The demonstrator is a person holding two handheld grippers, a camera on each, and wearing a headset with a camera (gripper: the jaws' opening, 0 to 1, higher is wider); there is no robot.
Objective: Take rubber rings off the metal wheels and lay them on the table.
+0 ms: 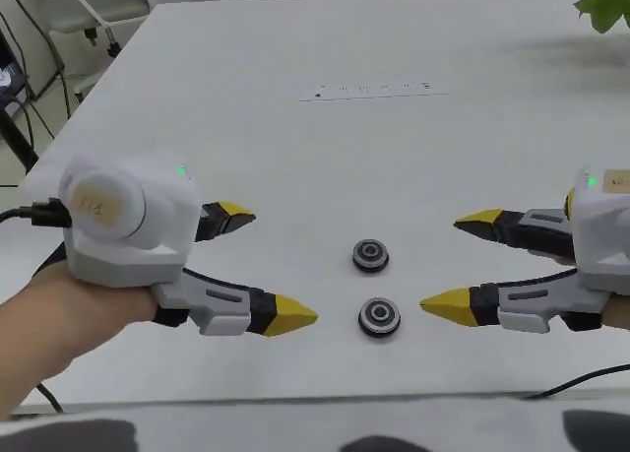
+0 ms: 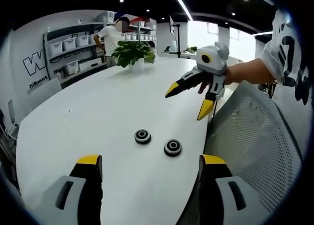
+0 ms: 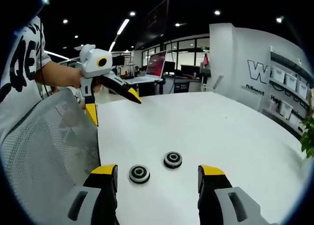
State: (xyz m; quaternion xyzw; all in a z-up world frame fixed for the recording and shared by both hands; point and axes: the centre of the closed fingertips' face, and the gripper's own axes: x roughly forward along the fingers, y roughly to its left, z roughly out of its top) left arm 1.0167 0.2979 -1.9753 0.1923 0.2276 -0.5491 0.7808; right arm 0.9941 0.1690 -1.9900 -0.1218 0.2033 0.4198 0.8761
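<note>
Two small metal wheels with black rubber rings lie flat on the white table [image 1: 295,147]: the far wheel [image 1: 370,256] [image 2: 143,136] [image 3: 172,159] and the near wheel [image 1: 379,316] [image 2: 172,147] [image 3: 139,173]. My left gripper [image 1: 271,266] [image 2: 150,161] [image 3: 115,111] hovers left of them, open, with nothing between its yellow-tipped jaws. My right gripper [image 1: 445,263] [image 3: 157,170] [image 2: 185,105] faces it from the right, also open and holding nothing. The wheels sit between the two grippers, untouched.
A flat white strip [image 1: 372,90] lies further back on the table. A green plant [image 1: 605,4] [image 2: 132,52] stands at the far right corner. A grey mesh chair back [image 2: 250,137] [image 3: 46,141] is at the table's near edge. A person [image 2: 115,36] stands by shelves.
</note>
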